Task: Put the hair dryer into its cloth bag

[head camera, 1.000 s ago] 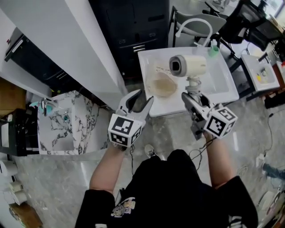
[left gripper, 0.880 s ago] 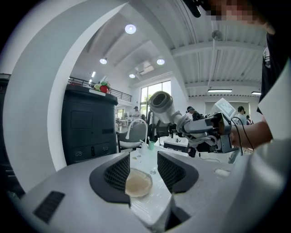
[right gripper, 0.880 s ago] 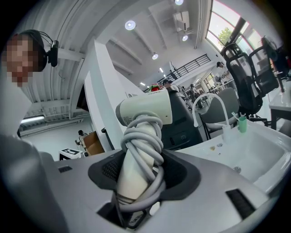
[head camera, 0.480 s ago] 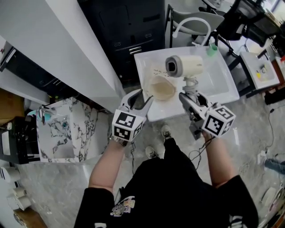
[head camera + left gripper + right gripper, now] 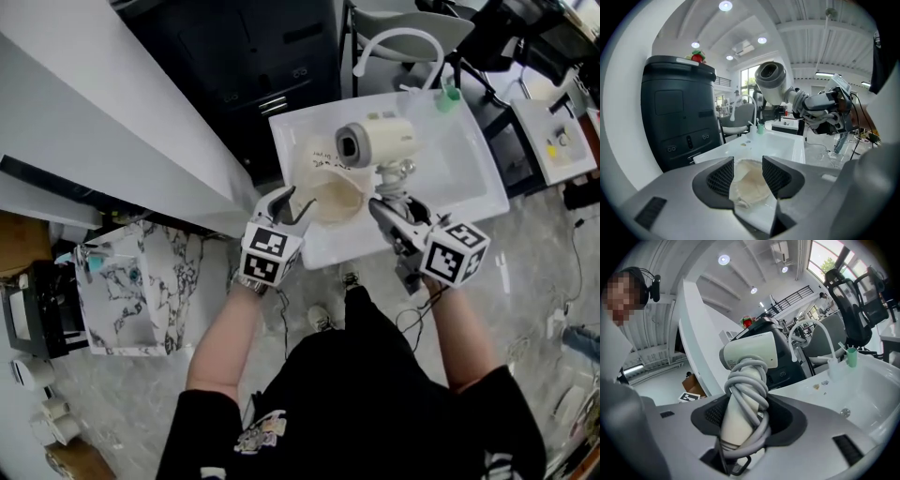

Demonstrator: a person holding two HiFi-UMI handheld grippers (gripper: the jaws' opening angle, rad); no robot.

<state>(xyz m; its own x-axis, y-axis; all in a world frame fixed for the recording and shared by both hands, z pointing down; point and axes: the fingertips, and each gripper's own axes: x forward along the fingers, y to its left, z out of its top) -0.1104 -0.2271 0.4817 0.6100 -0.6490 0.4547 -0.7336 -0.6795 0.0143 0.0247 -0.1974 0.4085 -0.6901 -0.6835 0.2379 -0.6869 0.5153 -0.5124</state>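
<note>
**Inspector:** Any markings or lettering?

**Assistant:** There is dark print on the pale cloth just above the mouth of the cloth bag [image 5: 337, 195], too small to read. A brand on the hair dryer [image 5: 377, 142] cannot be made out. Each gripper's cube bears black-and-white square markers.

**Inspector:** State of the tools?

**Assistant:** The right gripper [image 5: 389, 211] is clamped on the dryer's handle, with the grey cord [image 5: 747, 380] wound round it inside the grip. The dryer stands upright over the white basin [image 5: 473, 169], just beside the bag. The left gripper [image 5: 286, 208] has its jaws apart at the basin's near rim. The bag lies in the basin and shows in the gap, with the pads not pressing on it.

**Inspector:** Surroundings?

**Assistant:** A white faucet [image 5: 398, 42] and a green cup [image 5: 449, 94] stand at the far rim, well apart from the bag. A black cabinet [image 5: 253, 56] stands behind the basin.
</note>
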